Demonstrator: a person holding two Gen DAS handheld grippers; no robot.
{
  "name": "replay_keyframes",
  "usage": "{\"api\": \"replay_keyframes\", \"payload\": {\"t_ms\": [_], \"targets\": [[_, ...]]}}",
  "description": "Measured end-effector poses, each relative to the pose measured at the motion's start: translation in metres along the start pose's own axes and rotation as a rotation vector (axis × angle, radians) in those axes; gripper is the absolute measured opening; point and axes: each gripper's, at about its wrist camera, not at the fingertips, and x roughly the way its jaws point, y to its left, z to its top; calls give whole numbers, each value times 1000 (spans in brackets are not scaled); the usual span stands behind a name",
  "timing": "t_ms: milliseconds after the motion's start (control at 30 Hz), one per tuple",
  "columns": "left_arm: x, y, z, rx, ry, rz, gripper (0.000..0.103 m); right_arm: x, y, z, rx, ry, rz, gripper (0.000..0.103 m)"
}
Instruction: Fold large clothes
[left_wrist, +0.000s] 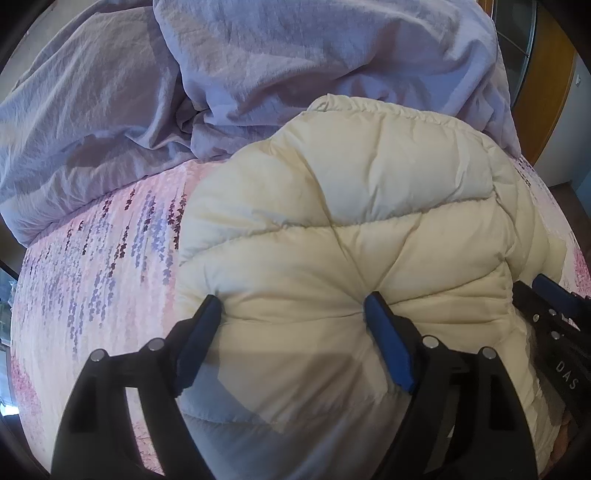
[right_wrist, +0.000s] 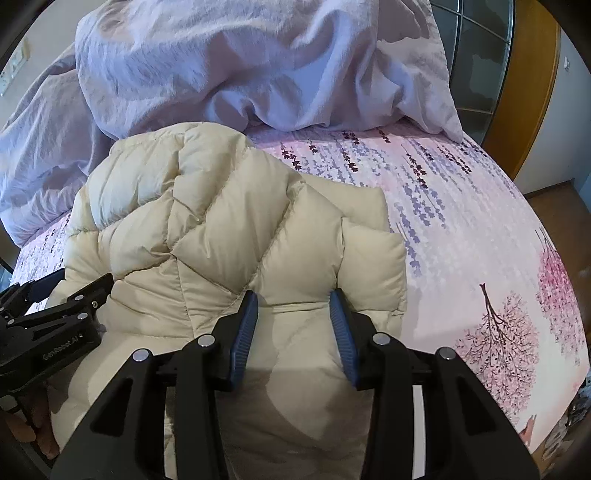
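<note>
Cream jacket bunched on floral sheet, near lilac duvet; left gripper wide apart, pads pressing jacket; right gripper half-spread, squeezing jacket fold.

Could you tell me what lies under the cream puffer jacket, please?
The floral bedsheet shows all around the puffer jacket; whatever else lies beneath it is covered.
</note>
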Motion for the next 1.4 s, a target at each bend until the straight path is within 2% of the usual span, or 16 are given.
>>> {"api": "replay_keyframes", "payload": {"t_ms": [433,1067,1200,1400], "targets": [[8,1,-6,-23,-40,4,86,10,0,-9,-4,-58,-2,45],[15,0,-17,-50,-103,12,93,15,0,-16,-27,-100,-1,45],[17,1,-16,-60,-95,4,94,16,-1,-15,-33,-91,3,45],[4,10,-14,-47,-71,-31,94,8,-10,-5,-24,-17,61,49]]}}
